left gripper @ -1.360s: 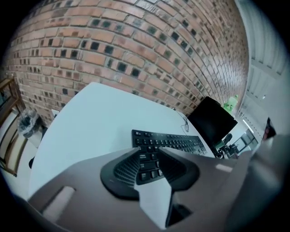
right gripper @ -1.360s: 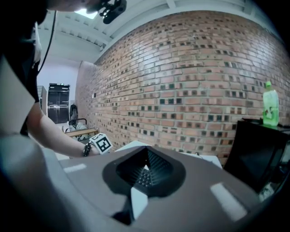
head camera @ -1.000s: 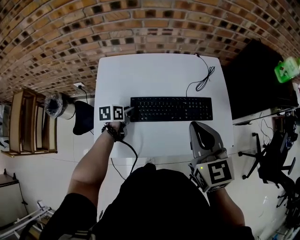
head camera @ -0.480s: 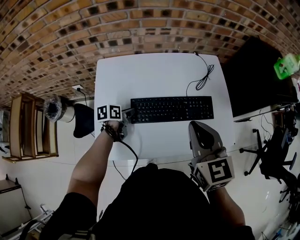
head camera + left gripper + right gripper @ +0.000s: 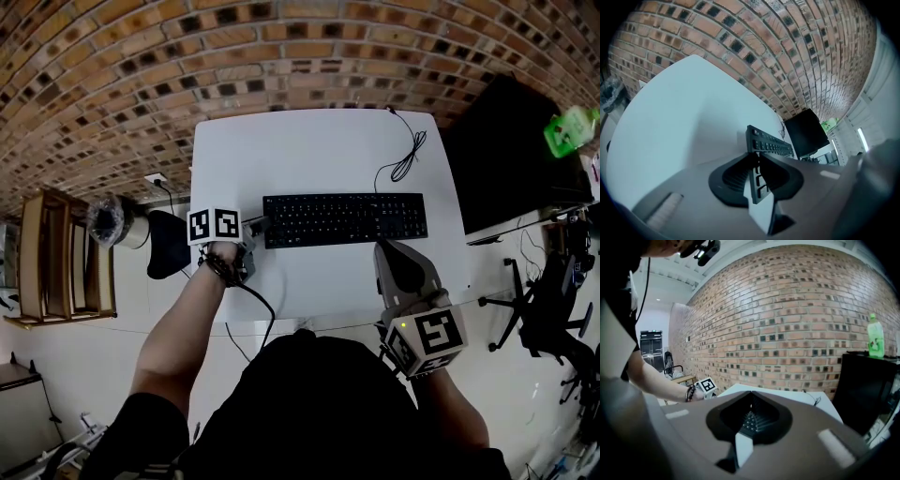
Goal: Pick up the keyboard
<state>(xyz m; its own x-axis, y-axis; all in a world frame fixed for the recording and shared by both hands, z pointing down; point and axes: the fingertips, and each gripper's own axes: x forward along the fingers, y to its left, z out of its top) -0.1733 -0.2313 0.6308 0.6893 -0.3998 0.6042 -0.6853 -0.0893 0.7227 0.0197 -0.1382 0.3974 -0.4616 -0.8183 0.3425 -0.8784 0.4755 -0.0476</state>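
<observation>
Grips the left short end of the keyboard [image 5: 345, 217] with the left gripper [image 5: 258, 225], jaws narrowed after just closing, pads pressed on both faces. Shows the same in the left gripper view: left gripper [image 5: 758, 161] clamped on the keyboard [image 5: 771, 143], seen edge-on and running off toward 1 o'clock. Cannot tell whether that end clears the table [image 5: 309, 150]. Carries a marker cube [image 5: 214, 225] at 9 o'clock of the grip, with a bracelet [image 5: 217, 267] on the wrist behind it. Holds the right gripper [image 5: 382, 246] at 5 o'clock of the keyboard, near its right end but apart from it, over the table's front edge. Keeps the right gripper [image 5: 750, 406] fully closed in its own view, nothing between the jaws. Finds the keyboard mid-table in the head view, long side running 9 to 3 o'clock. Leads its cable [image 5: 405, 159] off from 1 o'clock in a loose loop to the far edge. Backs the white table [image 5: 670, 122] with a brick wall [image 5: 281, 56] at 12 o'clock. Places a black cabinet [image 5: 497, 159] at 3 o'clock, just beside the table, with a green bottle [image 5: 570, 131] upright on top, also in the right gripper view [image 5: 875, 338]. Puts a wooden shelf [image 5: 56, 248] at 9 o'clock, well apart, and an office chair [image 5: 544, 319] at 4 o'clock.
</observation>
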